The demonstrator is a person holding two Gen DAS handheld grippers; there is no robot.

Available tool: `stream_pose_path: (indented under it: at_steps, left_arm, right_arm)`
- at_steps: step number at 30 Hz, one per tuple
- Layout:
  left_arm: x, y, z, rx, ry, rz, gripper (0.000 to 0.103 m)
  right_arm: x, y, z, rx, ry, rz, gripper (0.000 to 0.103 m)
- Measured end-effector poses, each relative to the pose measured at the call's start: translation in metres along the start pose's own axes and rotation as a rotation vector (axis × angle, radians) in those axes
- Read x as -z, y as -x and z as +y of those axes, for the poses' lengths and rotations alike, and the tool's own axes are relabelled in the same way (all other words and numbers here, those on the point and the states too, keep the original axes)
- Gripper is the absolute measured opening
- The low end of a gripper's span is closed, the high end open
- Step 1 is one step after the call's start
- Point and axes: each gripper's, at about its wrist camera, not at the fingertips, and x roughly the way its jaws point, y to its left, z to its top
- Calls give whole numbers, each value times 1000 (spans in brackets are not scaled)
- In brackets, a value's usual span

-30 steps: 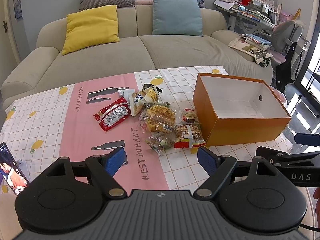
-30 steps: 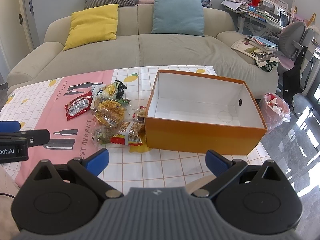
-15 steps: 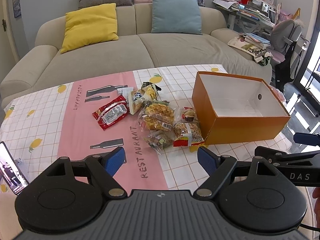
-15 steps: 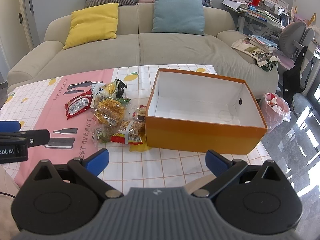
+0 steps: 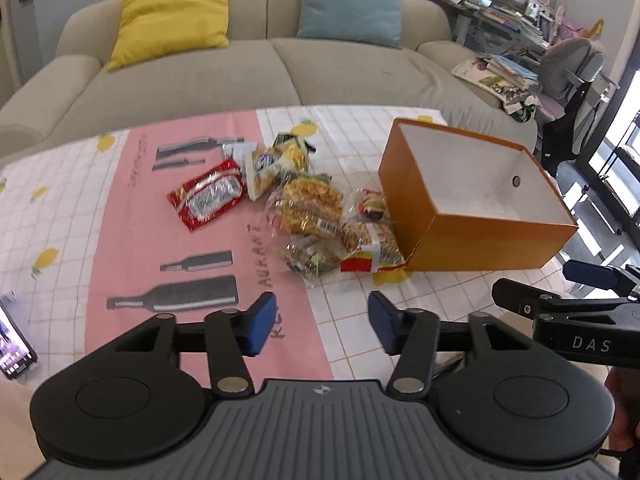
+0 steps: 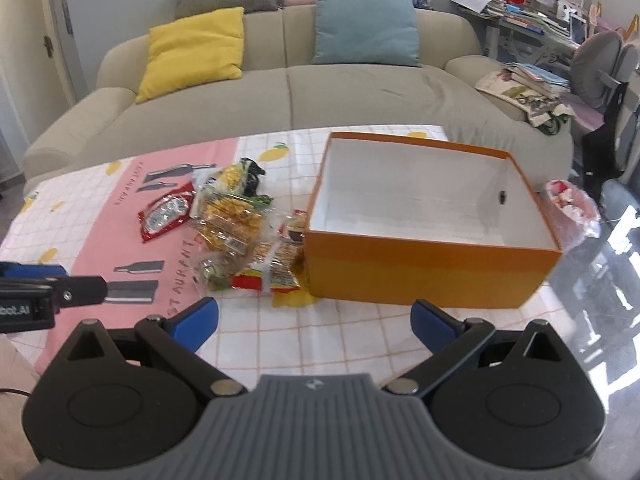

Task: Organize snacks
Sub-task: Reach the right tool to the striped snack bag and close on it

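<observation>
We hold our left gripper (image 5: 322,326) over the tablecloth (image 5: 60,216), jaws closing on nothing. The right gripper (image 6: 314,320) stays spread and empty. The snack packets (image 5: 308,208) lie in a heap just beside the empty orange box (image 6: 432,268), probably their destination.

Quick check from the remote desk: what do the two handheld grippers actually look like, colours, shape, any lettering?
Both match. The left gripper and right gripper have black linkage arms with silver pivot pins, blue finger pads, two round black discs and a ribbed grey body bearing a small round logo. White lettering reads "DAS" on the right gripper's side in the left wrist view, and "bot.AI" on the left gripper's side in the right wrist view.
</observation>
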Motion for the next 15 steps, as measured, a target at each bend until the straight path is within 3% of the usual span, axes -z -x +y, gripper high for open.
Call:
stream_pose_path:
  at_steps: [4,6,15]
  left_arm:
    - [-3,-16,13,20,45,29,64]
    - [-5,-24,16,13,47,32,83]
    - [-23,-70,23,46,-31,48,83]
  right_arm:
    - [0,-22,9,-18,34,25,81]
    - [0,-36,12,-29,37,46,79]
    - [-19,-99,15,-92,-97,84,78]
